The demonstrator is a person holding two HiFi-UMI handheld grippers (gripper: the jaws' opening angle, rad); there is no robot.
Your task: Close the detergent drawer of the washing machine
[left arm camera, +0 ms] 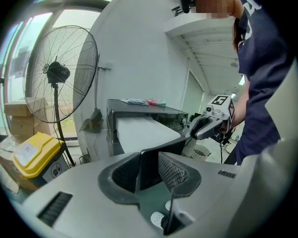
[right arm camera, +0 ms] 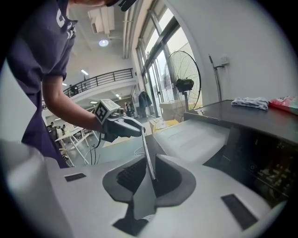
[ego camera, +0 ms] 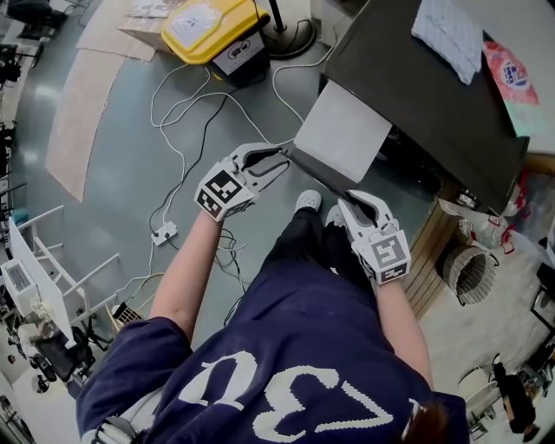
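Left hand-held gripper (ego camera: 282, 162) spread, right hand-held gripper (ego camera: 343, 199) narrowly parted, both astride detergent drawer (ego camera: 342, 130) front, shirt print (ego camera: 286, 386) perhaps "30"

Yellow bin (ego camera: 211, 26) on floor, white power strip (ego camera: 164, 232) w/ cables; pedestal fan (left arm camera: 60, 73); cloth (ego camera: 448, 33) nr pink pack (ego camera: 507, 74)

Large white block characters are printed on the dark navy fabric shirt (ego camera: 303, 321); they are seen upside down and partly cut off, and only a figure like "3" is made out. The white paper label (ego camera: 195, 22) on the yellow plastic box (ego camera: 234, 17) and the print on the pink packet (ego camera: 507, 74) cannot be read.
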